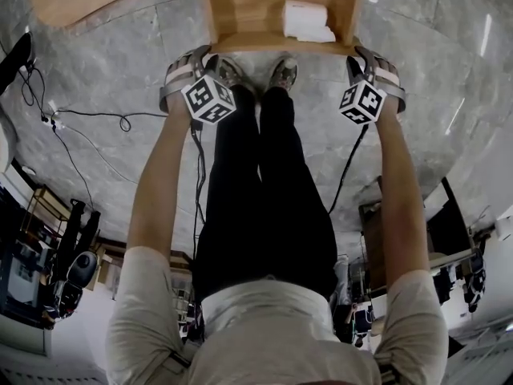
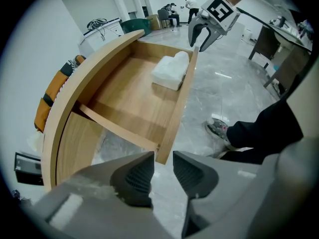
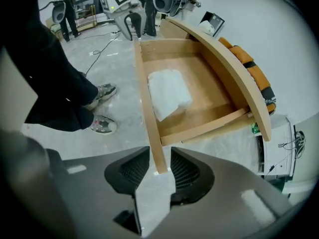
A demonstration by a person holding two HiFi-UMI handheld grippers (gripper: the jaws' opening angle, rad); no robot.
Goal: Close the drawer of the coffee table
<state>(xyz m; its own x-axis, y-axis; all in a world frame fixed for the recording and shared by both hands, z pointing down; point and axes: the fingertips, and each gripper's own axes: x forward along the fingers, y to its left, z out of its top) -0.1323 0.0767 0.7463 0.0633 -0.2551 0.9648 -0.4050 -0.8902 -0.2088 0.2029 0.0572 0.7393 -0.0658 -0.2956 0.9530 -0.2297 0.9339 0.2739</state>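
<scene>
The coffee table's wooden drawer [image 1: 276,43] stands pulled out towards my feet, with a white folded pack [image 1: 309,20] inside. My left gripper [image 1: 192,58] is at the left end of the drawer front and my right gripper [image 1: 370,58] at the right end. In the left gripper view the jaws [image 2: 163,176] are open, and the corner of the drawer front [image 2: 180,103] lies just past their tips. In the right gripper view the open jaws [image 3: 159,171] straddle the end of the front panel [image 3: 147,98] with a small gap on each side. Neither gripper holds anything.
The curved tabletop [image 2: 75,93] overhangs the drawer. My shoes [image 1: 280,74] stand on the grey marble floor just below the drawer front. Cables [image 1: 88,119] trail on the floor at the left. An orange and black object [image 3: 254,76] lies behind the table.
</scene>
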